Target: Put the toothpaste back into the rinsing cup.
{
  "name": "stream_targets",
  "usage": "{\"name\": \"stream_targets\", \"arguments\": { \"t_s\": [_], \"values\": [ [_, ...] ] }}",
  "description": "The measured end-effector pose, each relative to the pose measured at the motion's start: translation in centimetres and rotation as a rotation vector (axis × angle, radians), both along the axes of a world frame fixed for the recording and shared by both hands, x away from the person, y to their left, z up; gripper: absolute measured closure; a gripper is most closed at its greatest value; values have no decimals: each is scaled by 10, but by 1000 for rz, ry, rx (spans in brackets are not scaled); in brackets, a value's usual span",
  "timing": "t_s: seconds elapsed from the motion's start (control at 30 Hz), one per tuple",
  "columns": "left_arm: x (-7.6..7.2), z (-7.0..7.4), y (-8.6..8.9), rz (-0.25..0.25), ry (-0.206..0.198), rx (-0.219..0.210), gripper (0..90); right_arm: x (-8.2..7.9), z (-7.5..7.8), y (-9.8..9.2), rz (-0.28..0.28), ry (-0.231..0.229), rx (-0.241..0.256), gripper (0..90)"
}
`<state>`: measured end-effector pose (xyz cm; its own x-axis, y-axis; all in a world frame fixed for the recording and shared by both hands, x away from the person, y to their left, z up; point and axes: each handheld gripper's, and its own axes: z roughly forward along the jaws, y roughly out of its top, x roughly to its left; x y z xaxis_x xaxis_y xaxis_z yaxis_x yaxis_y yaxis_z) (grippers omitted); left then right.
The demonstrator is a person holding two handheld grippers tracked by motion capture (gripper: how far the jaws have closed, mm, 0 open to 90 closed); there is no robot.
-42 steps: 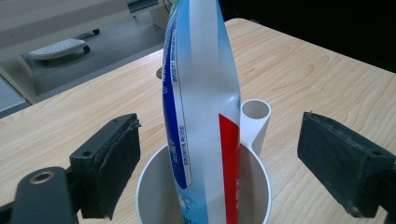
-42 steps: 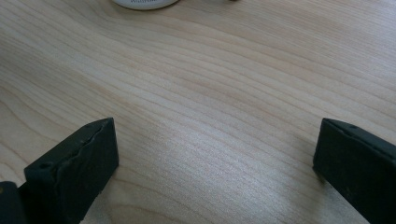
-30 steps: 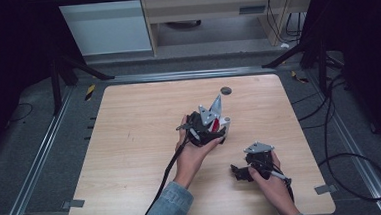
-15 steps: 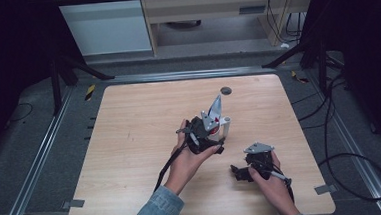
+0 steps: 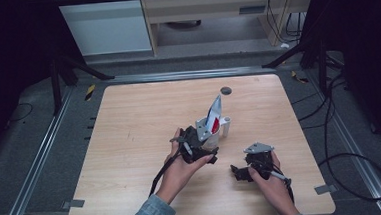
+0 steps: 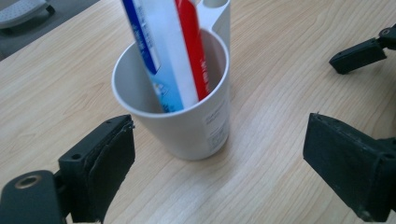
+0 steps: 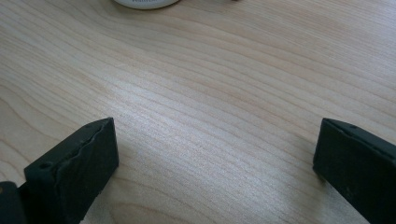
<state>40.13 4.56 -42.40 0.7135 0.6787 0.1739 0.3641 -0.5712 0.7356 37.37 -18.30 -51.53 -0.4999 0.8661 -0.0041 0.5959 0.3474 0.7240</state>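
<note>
Standing upright near the middle of the worktop [image 5: 130, 141], the white cup [image 6: 187, 126] holds a toothpaste tube [image 6: 180, 51] leaning against its rim. The left hand-held gripper [image 6: 219, 163] sits wide open around the cup, gripping nothing; the right hand-held gripper [image 7: 215, 172] is likewise open over bare wood. Judged light, rigid, smooth-walled and tippable; grasp low across the body.

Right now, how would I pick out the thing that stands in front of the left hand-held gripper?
On the light wooden table, look just right of centre, beyond the open left hand-held gripper. There stands a white plastic cup with a side tube. It alone is upright, with a white, blue and red toothpaste tube rising from it.
</note>
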Motion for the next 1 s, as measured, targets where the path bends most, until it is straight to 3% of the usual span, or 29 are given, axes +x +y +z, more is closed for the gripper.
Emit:
{"name": "stream_targets", "arguments": {
  "t_s": [0.33, 0.5, 0.6, 0.67, 0.73, 0.77, 0.87, 0.9, 1.0],
  "values": [
    [-2, -7, 43, 62, 8, 2, 78, -1, 0, 1, -3, 0, 0, 3],
    [6, -8, 78, 138, 9, 5, 80, 0, 0, 1, -3, 1, 1, 3],
    [7, -7, 89, 162, 3, 5, 80, 0, 0, 1, -3, 0, 1, 3],
    [10, -8, 106, 197, -3, 27, 80, 0, 0, 1, -3, 0, 1, 3],
    [12, -9, 112, 206, 2, 31, 82, 0, 0, 1, -4, 0, 1, 3],
    [16, -13, 125, 241, 14, 29, 83, 0, 0, 1, 0, -2, 0, 3],
    [19, -17, 137, 267, 23, 34, 87, 0, 0, 1, 0, -2, -1, 3],
    [24, -22, 150, 300, 38, 37, 87, 0, 0, 1, 0, -2, 0, 3],
    [27, -27, 161, 334, 44, 51, 88, 0, 0, 1, 0, -2, 0, 3]
  ]
}}
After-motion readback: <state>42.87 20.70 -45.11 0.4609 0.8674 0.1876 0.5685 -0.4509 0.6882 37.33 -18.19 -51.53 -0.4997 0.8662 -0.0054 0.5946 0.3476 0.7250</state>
